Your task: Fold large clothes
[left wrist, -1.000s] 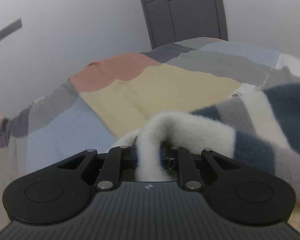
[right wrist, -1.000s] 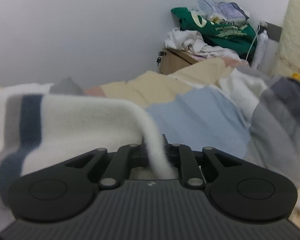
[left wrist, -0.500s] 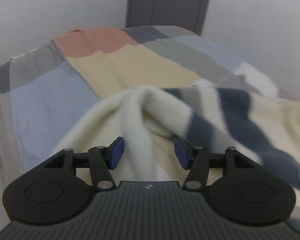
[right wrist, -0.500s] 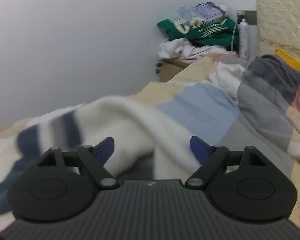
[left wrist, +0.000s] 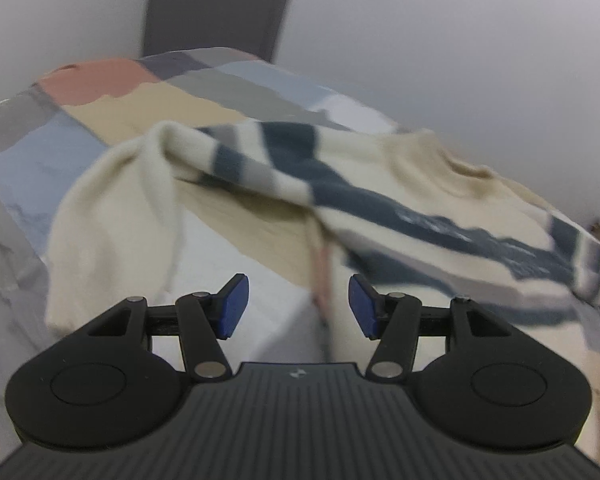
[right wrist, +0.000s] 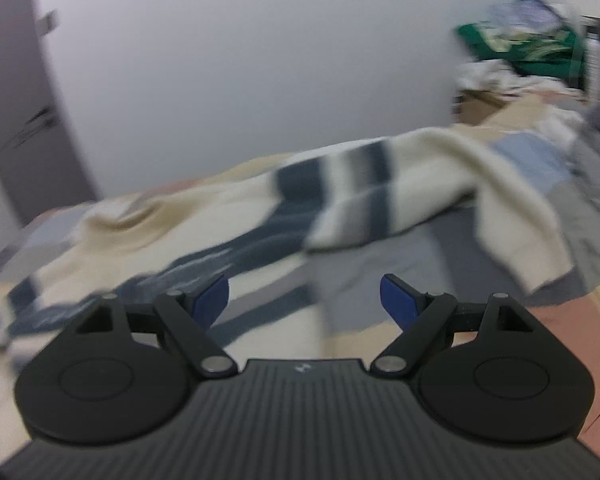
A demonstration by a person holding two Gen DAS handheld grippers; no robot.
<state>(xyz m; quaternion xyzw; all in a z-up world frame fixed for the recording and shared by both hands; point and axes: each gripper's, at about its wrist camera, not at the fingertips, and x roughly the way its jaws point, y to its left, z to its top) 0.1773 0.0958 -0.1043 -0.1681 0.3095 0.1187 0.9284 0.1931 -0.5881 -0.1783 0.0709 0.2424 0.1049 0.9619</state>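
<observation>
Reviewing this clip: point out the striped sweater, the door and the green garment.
striped sweater [left wrist: 332, 184]: left wrist view, on a dark stripe of the body.
door [left wrist: 216, 8]: left wrist view, on the grey panel.
green garment [right wrist: 524, 46]: right wrist view, on the blurred fabric atop the pile.

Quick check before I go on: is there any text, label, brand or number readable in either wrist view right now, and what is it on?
None can be read.
Small pale logo mark on the black ribbed body of the left gripper: a symbol, not letters.
Same mark on the right gripper: no letters.
Pale print on the green garment piled by the wall: too blurred to read.
Cream sweater with navy and grey stripes: no label visible.
</observation>
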